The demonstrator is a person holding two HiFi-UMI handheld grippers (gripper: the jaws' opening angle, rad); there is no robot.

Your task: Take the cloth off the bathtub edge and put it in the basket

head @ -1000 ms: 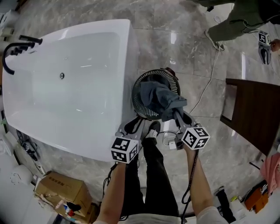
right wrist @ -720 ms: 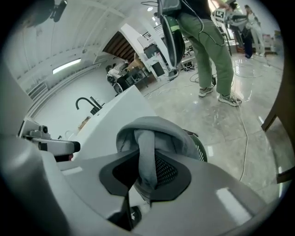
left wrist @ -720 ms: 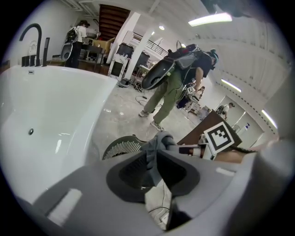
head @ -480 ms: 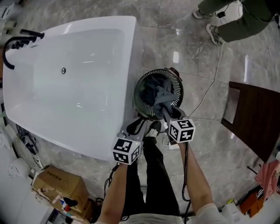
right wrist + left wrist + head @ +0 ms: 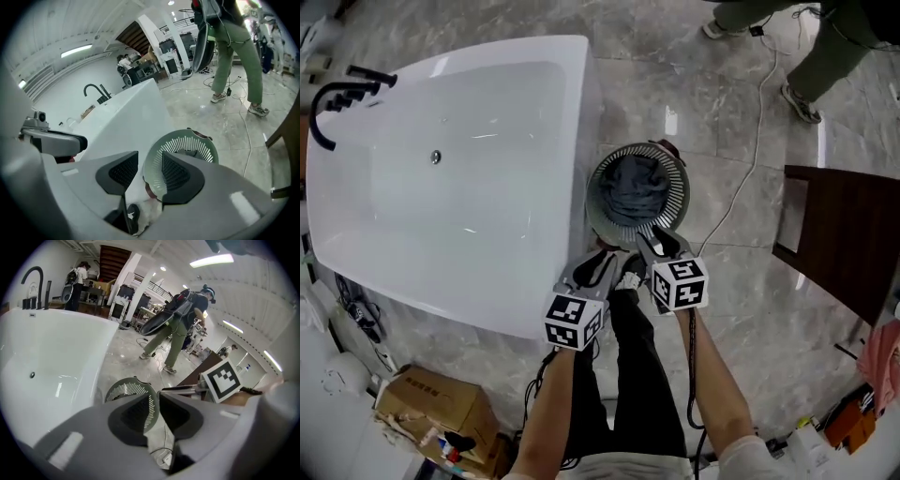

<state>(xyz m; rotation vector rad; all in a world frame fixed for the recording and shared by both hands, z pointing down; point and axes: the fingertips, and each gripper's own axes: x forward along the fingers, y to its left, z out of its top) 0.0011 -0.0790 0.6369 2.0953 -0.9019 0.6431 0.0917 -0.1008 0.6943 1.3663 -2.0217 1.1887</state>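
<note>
The dark blue-grey cloth (image 5: 635,187) lies bunched inside the round slatted basket (image 5: 602,178), which stands on the floor beside the white bathtub (image 5: 441,169). My right gripper (image 5: 654,242) hovers just over the basket's near rim. Its jaws have just been opening and stand apart with nothing between them (image 5: 150,171); the basket (image 5: 187,140) shows beyond them. My left gripper (image 5: 598,265) is beside it, nearer the tub's corner. Its jaws (image 5: 158,397) are a narrow slit apart and hold nothing, and the basket (image 5: 126,391) shows behind them.
A dark wooden piece of furniture (image 5: 848,244) stands at the right. A white cable (image 5: 750,169) trails over the marble floor past the basket. Another person's legs (image 5: 825,37) are at the top right. A cardboard box (image 5: 422,408) sits at the bottom left, and a black tap (image 5: 337,98) is on the tub's far end.
The right gripper has moved left to the basket's near rim and let go of the cloth. The cloth hung over the rim before and now lies inside. The left gripper stayed put.
</note>
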